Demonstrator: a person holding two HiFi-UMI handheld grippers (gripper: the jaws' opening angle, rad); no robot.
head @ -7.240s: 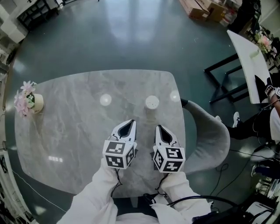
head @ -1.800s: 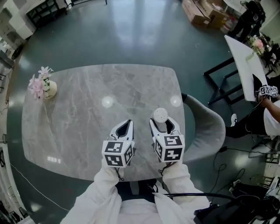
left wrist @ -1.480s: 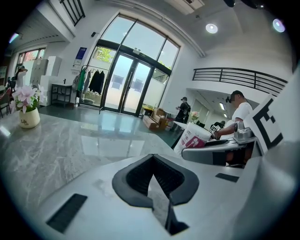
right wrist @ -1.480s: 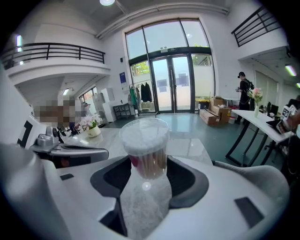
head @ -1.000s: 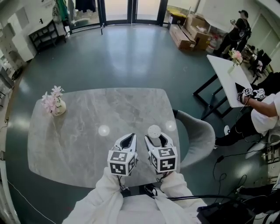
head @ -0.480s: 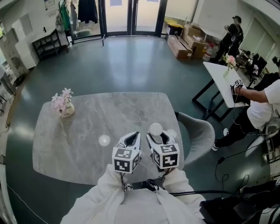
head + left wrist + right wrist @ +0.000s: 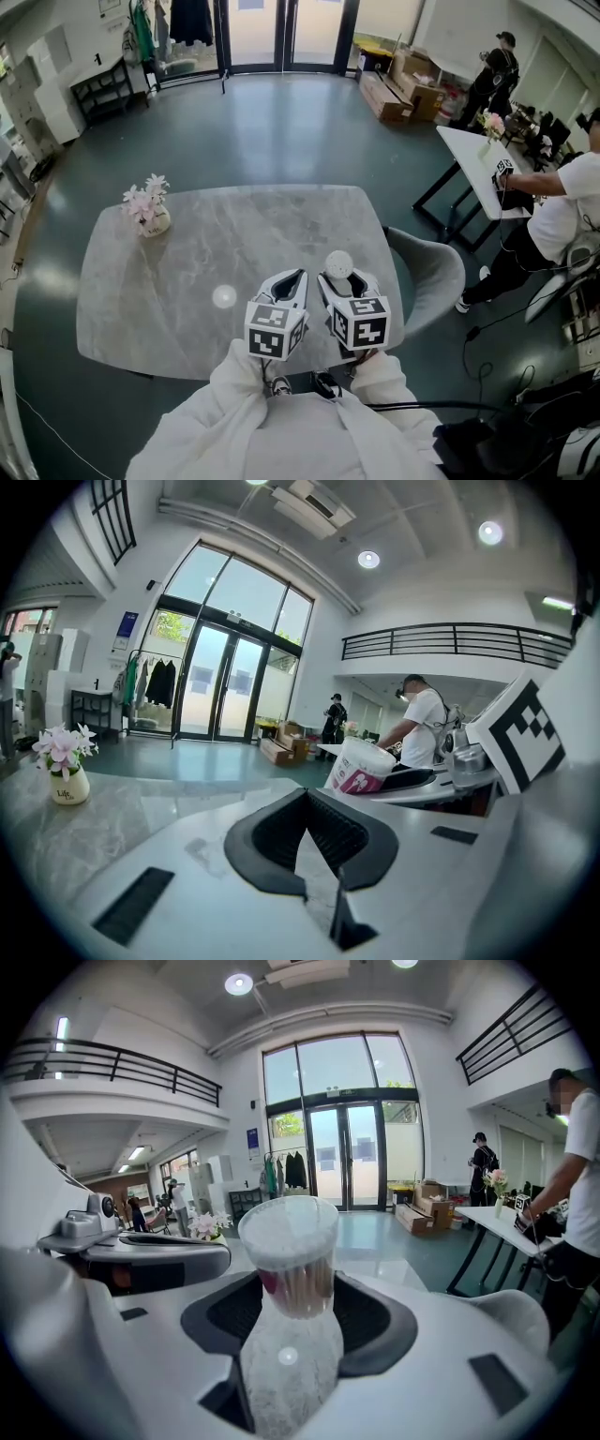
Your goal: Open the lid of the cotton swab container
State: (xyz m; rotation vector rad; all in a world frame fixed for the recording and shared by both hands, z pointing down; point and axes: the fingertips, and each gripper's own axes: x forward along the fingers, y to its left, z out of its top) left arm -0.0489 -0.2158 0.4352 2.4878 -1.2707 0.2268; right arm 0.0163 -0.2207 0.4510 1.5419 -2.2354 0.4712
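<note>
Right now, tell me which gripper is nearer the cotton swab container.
Right. The right gripper is clamped on the cotton swab container, holding it between its jaws. The left gripper is shut and empty, just to the container's left, not touching it.

Bright, even daylight; sharp focus; fisheye-warped edges

Both sit side by side just over the table's point(image 7: 178, 309) near edge. Left gripper point(image 7: 292, 277) has jaws pinched together, nothing in them; right gripper point(image 7: 343, 279) is clamped round the upright cotton swab container point(image 7: 289, 1255).
</note>
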